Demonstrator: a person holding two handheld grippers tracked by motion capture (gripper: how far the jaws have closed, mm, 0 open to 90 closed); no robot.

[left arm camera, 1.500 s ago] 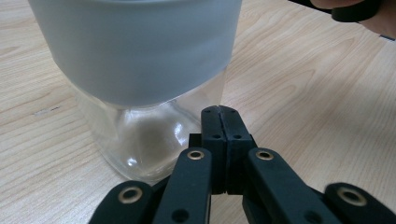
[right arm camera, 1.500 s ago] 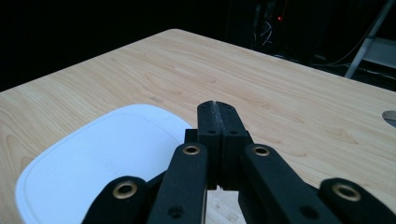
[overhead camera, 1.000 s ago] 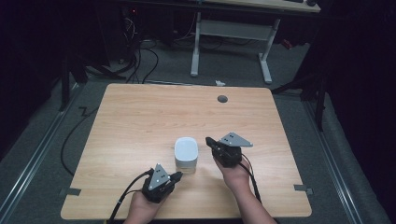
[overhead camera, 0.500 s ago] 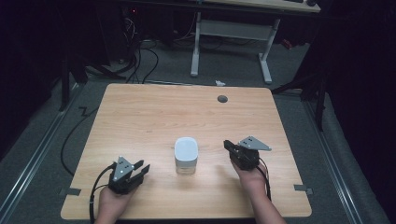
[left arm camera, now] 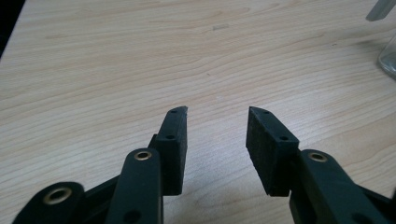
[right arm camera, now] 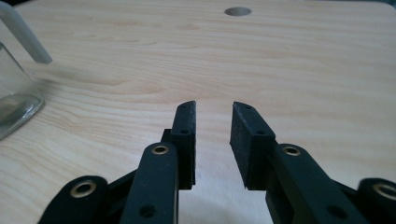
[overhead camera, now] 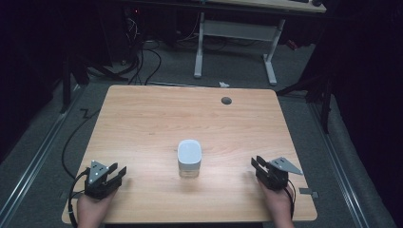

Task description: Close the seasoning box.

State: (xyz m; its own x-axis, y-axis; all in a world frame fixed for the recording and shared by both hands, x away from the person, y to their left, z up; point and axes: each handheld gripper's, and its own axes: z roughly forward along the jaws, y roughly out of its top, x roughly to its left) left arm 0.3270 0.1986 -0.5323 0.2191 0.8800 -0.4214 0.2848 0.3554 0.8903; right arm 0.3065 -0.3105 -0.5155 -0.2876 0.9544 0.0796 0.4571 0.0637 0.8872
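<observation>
A clear glass jar [overhead camera: 189, 164] with a white lid [overhead camera: 189, 151] stands upright near the middle of the wooden counter [overhead camera: 157, 118], a little toward the near edge. It is on its own, with bare wood all around it, so it looks set down and left free rather than in use.

The left gripper [overhead camera: 110, 176] rests at the near left corner of the counter, well apart from the jar, with its jaws spread and nothing between them. In the left gripper view the left gripper [left arm camera: 215, 128] points across bare wood, with the jar's glass at the far right edge.

The right gripper [overhead camera: 260, 166] sits at the near right, also well apart, released and empty. A cable hole [overhead camera: 226, 100] lies toward the far edge.
</observation>
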